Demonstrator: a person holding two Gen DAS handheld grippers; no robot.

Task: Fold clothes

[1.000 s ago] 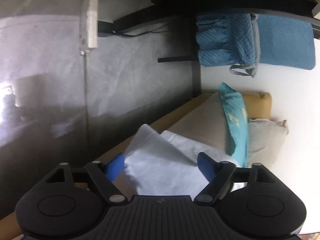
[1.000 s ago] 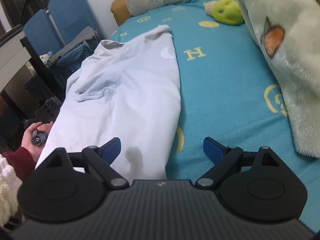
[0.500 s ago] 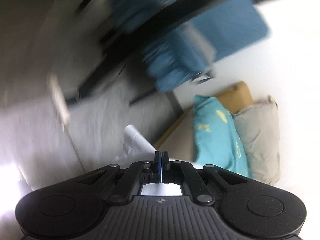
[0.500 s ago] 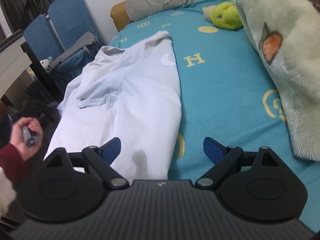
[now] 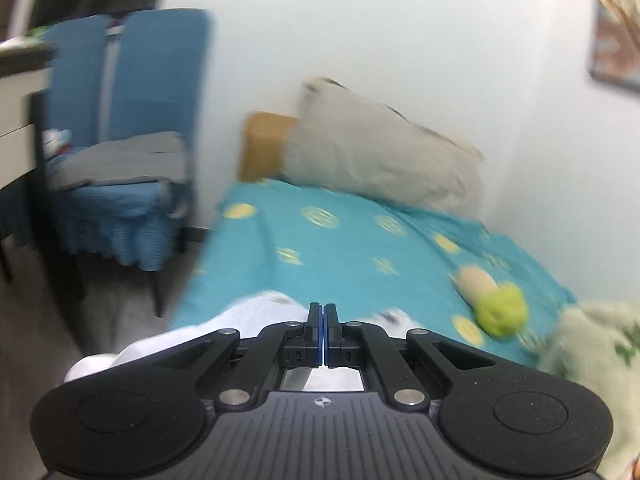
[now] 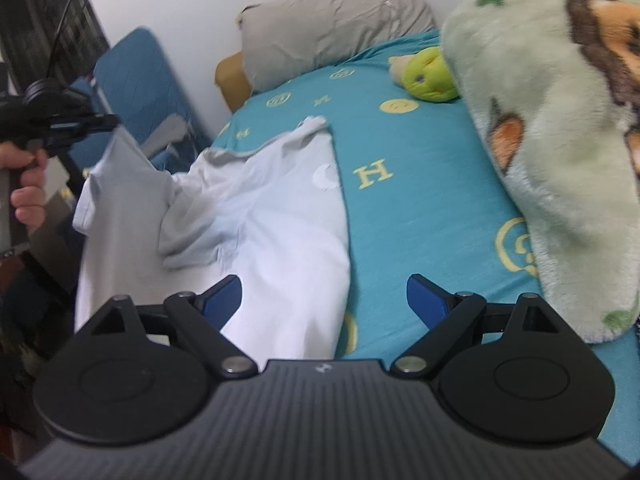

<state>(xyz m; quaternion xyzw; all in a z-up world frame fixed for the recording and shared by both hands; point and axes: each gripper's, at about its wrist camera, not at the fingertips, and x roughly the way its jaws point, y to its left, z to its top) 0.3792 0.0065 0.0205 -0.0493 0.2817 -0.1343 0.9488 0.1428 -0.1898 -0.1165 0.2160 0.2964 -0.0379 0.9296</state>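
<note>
A white shirt (image 6: 256,216) lies on the teal bedsheet (image 6: 420,208), its left side hanging off the bed edge. My left gripper (image 5: 323,312) is shut on the shirt's left edge and lifts it; it shows from outside at the left in the right wrist view (image 6: 108,120), with cloth hanging from its tips. White cloth (image 5: 256,312) bunches below its jaws. My right gripper (image 6: 324,296) is open and empty, low over the shirt's near hem.
A grey pillow (image 6: 332,28) lies at the head of the bed, a green plush toy (image 6: 428,76) beside it. A fluffy green blanket (image 6: 560,140) fills the right side. Blue chairs (image 5: 120,128) stand left of the bed.
My left gripper closed on the shirt's hanging edge and swung up from facing the floor to facing the bed, lifting the cloth. The right gripper moved slightly closer.
</note>
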